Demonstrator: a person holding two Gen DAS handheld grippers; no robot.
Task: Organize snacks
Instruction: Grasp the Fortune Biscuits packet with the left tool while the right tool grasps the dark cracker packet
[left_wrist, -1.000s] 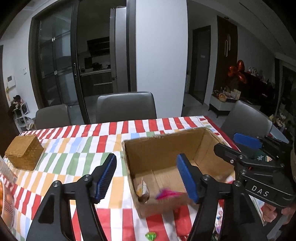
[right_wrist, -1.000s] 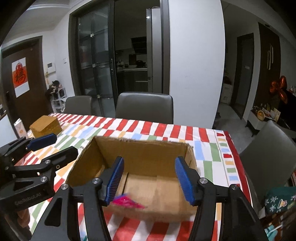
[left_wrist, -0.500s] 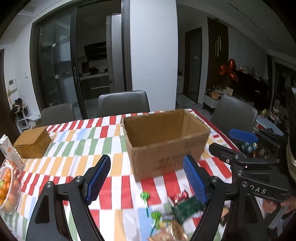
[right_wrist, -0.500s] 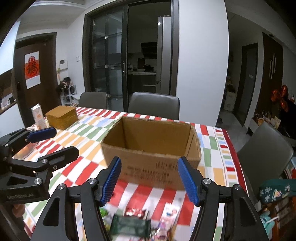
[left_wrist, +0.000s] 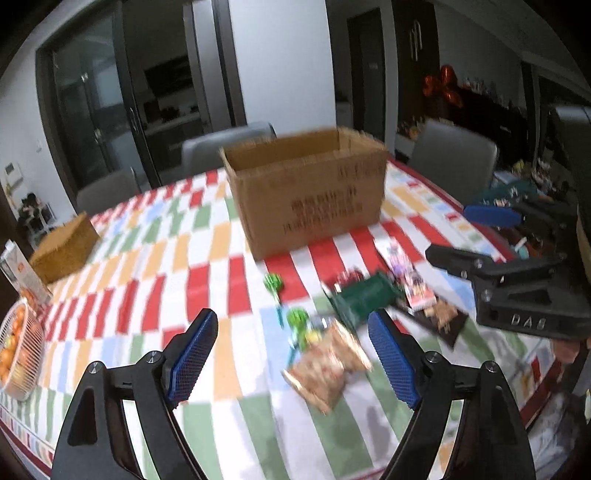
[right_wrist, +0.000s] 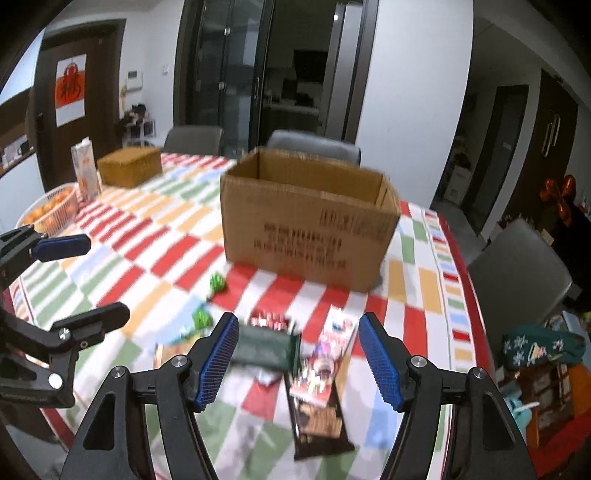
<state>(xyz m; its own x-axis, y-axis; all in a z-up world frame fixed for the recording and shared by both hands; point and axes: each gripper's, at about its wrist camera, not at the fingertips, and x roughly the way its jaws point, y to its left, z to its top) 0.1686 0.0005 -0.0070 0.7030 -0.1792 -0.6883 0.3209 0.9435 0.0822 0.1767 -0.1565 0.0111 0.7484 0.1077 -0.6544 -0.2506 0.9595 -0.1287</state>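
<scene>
- Left gripper: jaws spread wide and empty. A second ago it looked down into the cardboard box; it has since drawn back and now hangs low over the loose snacks.
- Right gripper: jaws likewise spread, holding nothing, pulled back from the box in the same interval.
- Cardboard box: stands upright and open on the striped tablecloth, well behind the snack pile.
- Snacks: a tan biscuit bag lies between the left fingers; a green packet and a dark cookie packet lie between the right fingers; green lollipops lie nearby.
- Reading: both tools have probably finished one deposit and are positioned for the next pick-up.
</scene>
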